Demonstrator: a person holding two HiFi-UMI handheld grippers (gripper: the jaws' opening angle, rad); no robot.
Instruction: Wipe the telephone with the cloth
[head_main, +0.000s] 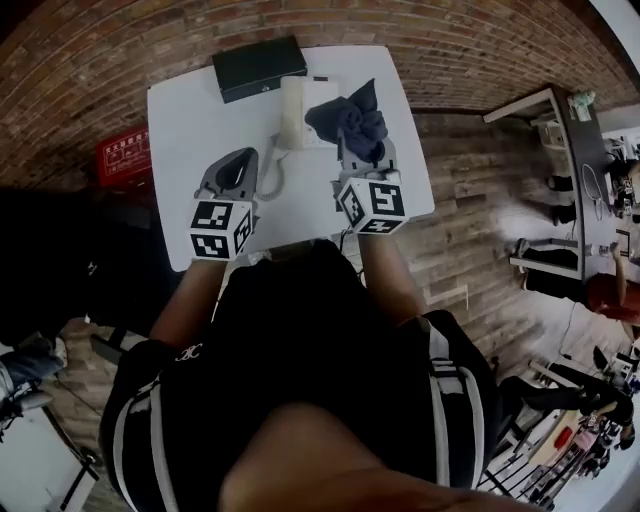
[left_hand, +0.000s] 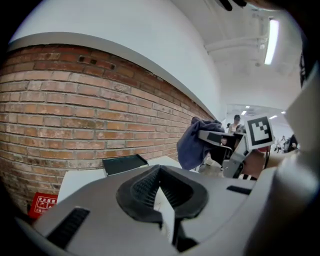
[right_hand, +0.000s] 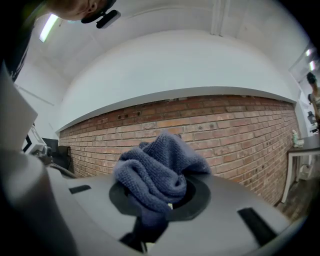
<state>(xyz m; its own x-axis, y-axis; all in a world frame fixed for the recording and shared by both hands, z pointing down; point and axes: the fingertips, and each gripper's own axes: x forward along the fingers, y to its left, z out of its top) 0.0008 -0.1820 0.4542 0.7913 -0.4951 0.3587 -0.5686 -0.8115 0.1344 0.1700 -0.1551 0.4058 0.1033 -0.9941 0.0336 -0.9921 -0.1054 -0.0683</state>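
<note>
A white telephone lies at the far middle of the white table, and its coiled cord runs back toward me. A bunched dark blue cloth hangs over the phone's right side, with my right gripper shut on it. In the right gripper view the cloth bulges out of the jaws and hides the phone. My left gripper hovers just left of the cord, its jaws together on nothing. From the left gripper view, the cloth shows at the right.
A black flat box lies at the table's far edge, left of the phone, against the brick wall. A red box sits on the floor left of the table. A white desk stands far to the right.
</note>
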